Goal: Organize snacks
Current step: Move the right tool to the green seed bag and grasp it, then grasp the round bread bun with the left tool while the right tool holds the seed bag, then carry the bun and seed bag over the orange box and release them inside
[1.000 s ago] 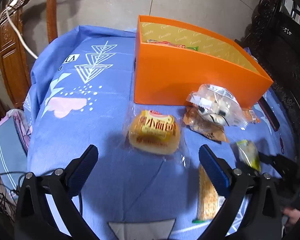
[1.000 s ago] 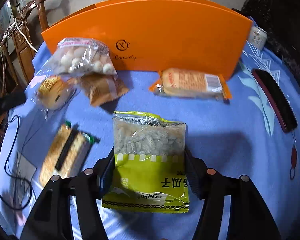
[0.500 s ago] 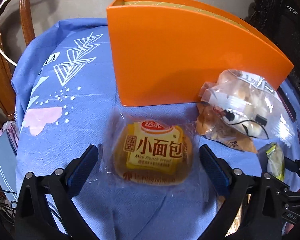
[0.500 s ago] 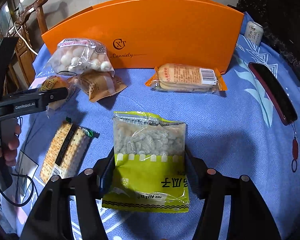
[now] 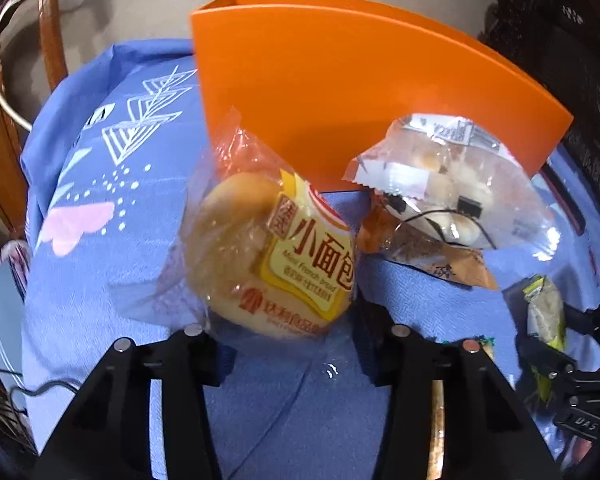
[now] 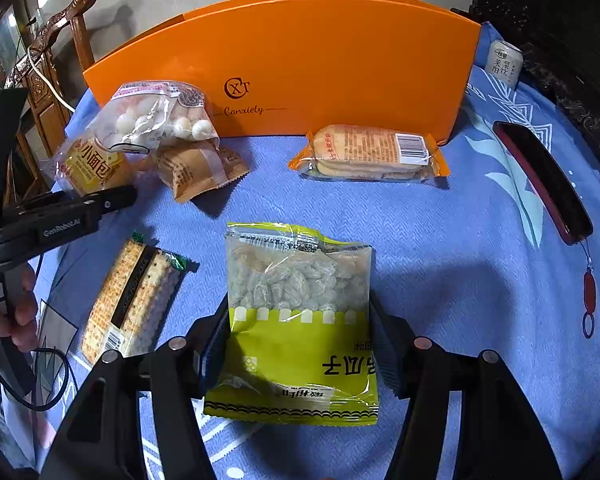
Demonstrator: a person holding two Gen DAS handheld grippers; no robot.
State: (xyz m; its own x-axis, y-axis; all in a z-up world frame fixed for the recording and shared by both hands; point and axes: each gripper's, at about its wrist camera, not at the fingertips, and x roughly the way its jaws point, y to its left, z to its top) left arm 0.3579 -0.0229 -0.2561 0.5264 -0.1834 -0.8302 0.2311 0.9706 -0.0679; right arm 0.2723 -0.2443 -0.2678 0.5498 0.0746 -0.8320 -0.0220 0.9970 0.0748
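Note:
My left gripper [image 5: 288,332] is shut on a wrapped small bread bun [image 5: 268,264], tilted up off the blue cloth in front of the orange box [image 5: 340,92]. The bun also shows in the right wrist view [image 6: 88,168], with the left gripper [image 6: 60,220] beside it. My right gripper [image 6: 300,344] is shut on a green-yellow bag of seeds [image 6: 296,320], held above the cloth. The orange box [image 6: 300,68] stands at the far side.
A clear bag of white balls [image 6: 156,116] lies on a brown snack packet [image 6: 196,172]. A cracker pack [image 6: 132,300], an orange-wrapped biscuit pack [image 6: 368,152], a dark red case [image 6: 544,180] and a can [image 6: 504,60] lie on the cloth. A wooden chair [image 5: 48,20] stands far left.
My left gripper came down around the bun, closed on it and tipped it up off the cloth. My right gripper kept hold of the seed bag and hardly moved.

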